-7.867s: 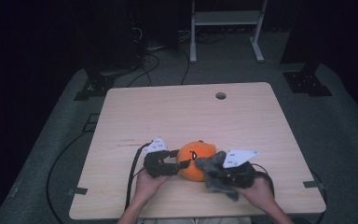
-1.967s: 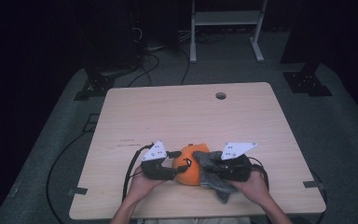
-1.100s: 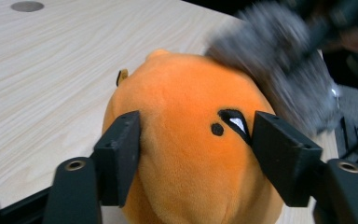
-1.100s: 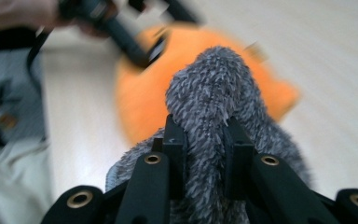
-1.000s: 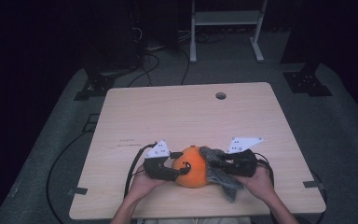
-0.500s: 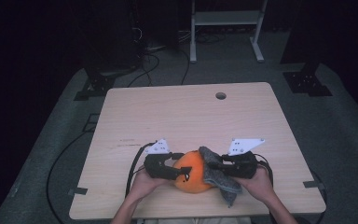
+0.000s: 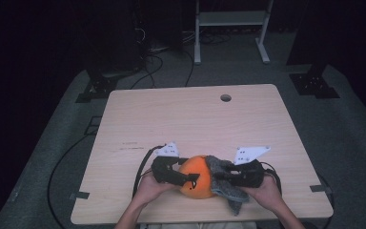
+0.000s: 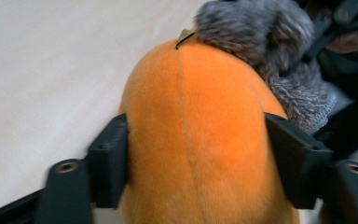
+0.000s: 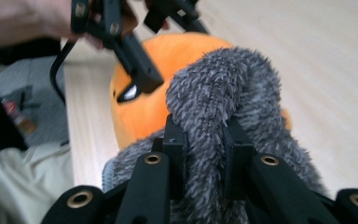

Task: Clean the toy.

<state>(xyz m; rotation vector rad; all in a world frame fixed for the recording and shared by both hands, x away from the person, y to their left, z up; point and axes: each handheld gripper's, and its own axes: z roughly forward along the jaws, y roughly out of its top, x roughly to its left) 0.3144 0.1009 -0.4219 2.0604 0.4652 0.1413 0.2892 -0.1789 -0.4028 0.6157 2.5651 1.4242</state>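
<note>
An orange plush ball (image 7: 196, 177) rests on the wooden table (image 7: 190, 119) near its front edge. My left gripper (image 7: 190, 180) comes in from the left and its jaws press the ball's two sides (image 8: 196, 130); they have just been opening a little with the ball still between them. A grey fuzzy cloth (image 7: 224, 191) drapes over the ball's right side. My right gripper (image 7: 218, 177) is shut on a fold of this cloth (image 9: 214, 93), with the fold pinched between its pads (image 9: 204, 140). In the right gripper view the orange ball (image 9: 144, 112) lies behind the cloth.
A small round hole (image 7: 225, 98) sits near the table's far edge. A black cable (image 7: 140, 167) trails from the left gripper over the table's front edge. Tape marks (image 7: 79, 195) stick at the front corners. A white metal stand (image 7: 228, 28) is on the floor behind the table.
Since the earliest frame the ball, cloth and both grippers have shifted slightly toward the front edge. Over the last second they have stayed almost still.
</note>
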